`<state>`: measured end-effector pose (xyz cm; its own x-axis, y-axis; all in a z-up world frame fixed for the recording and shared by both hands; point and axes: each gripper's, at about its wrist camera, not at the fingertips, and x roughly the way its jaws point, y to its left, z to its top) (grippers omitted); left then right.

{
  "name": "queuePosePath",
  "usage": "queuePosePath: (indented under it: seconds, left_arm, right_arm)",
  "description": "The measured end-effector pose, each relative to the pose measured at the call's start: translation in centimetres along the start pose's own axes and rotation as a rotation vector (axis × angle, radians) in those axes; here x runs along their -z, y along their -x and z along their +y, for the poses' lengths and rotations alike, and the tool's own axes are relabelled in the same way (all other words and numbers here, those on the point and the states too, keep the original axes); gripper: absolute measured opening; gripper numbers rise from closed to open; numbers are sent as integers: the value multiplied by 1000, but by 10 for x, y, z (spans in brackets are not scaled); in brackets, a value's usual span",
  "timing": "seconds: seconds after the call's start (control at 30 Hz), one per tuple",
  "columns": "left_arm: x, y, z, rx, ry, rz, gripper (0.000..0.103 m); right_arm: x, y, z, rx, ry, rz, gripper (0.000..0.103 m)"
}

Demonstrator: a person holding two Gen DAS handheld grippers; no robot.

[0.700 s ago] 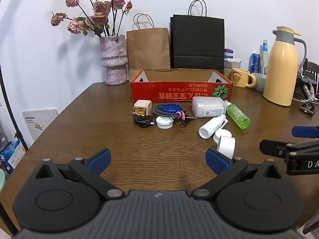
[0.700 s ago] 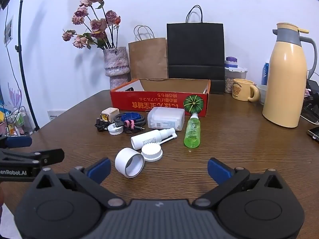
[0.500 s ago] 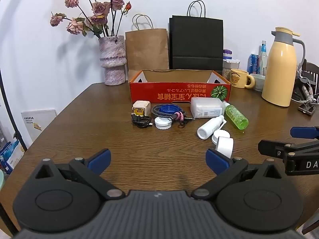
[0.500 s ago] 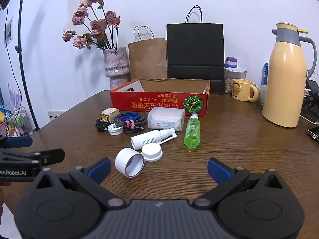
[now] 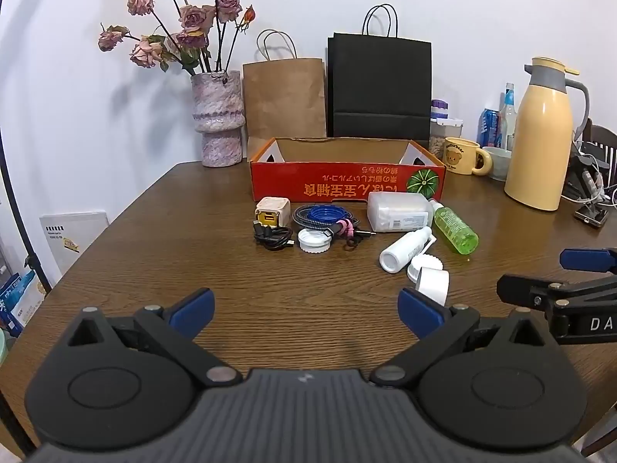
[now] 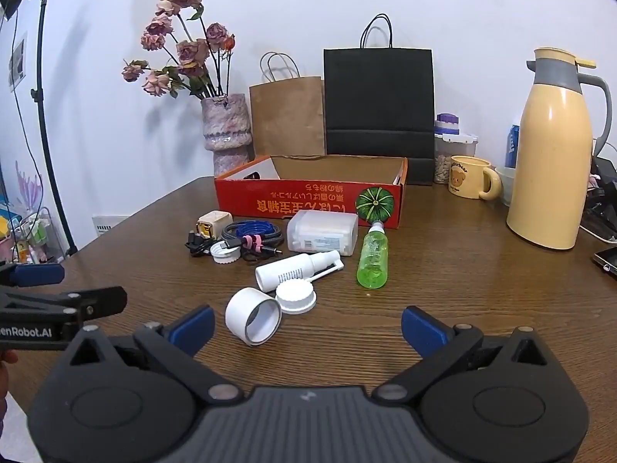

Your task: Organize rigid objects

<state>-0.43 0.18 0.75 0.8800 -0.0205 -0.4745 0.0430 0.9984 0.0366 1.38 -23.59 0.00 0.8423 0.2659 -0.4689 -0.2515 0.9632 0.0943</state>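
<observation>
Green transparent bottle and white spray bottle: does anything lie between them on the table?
Nothing. In the right wrist view, bare brown wood separates the green transparent bottle from the white spray bottle; only the sprayer's thin nozzle points toward it.

Near edge of the table [image 5: 162, 270] lies bare; a white cap [image 6: 253, 321] and spray bottle [image 6: 295, 270] block mid-table, paper bags [image 5: 380, 88] wall the far edge.

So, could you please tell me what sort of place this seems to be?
Probably a home dining room: a wooden table against a wall, holding a vase of dried roses, a thermos jug and a bear mug.
</observation>
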Motion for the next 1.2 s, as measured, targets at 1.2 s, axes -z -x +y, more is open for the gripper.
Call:
queuePosePath:
  seconds: [1.2]
  left_arm:
    - [-2, 3, 0, -1, 3, -3, 103]
  right_arm:
    - [-4, 6, 6, -3, 15, -13, 103]
